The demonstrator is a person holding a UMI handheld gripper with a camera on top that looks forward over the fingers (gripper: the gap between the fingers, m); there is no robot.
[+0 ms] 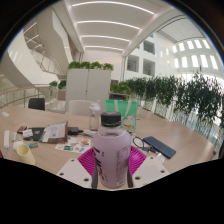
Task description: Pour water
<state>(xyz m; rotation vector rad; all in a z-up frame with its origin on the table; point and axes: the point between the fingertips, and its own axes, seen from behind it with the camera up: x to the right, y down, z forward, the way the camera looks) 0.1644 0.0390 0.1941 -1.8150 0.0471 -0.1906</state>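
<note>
gripper (112, 165): closing on the water bottle (111, 150), both magenta pads (89, 160) pressing its sides, no gap showing at either side
bottle pose: standing upright between the fingers, dark cap (111, 120) at 12 o'clock of its body, cap looking on and not removed
bottle contents: looking clear or pale through the plastic; level not readable
bottle support: base hidden behind the fingers, so unable to tell whether resting on the table (60, 135) or being carried just above it
receiving vessel: not showing; yellow object (22, 148) at 9 o'clock of the bottle, too small to identify as a cup
table clutter: papers and small items (50, 132) spreading at 10 o'clock, dark flat object (159, 147) at 3 o'clock, just beside the right finger
background: planters with green shrubs (180, 95) running from 1 to 3 o'clock, well beyond the table
progress: grasping looking done; tilting and pouring not yet starting, judging from the upright bottle
remaining: probably uncapping, locating a target vessel, tipping over it, setting back down
risk: pouring blind with no vessel visible
</note>
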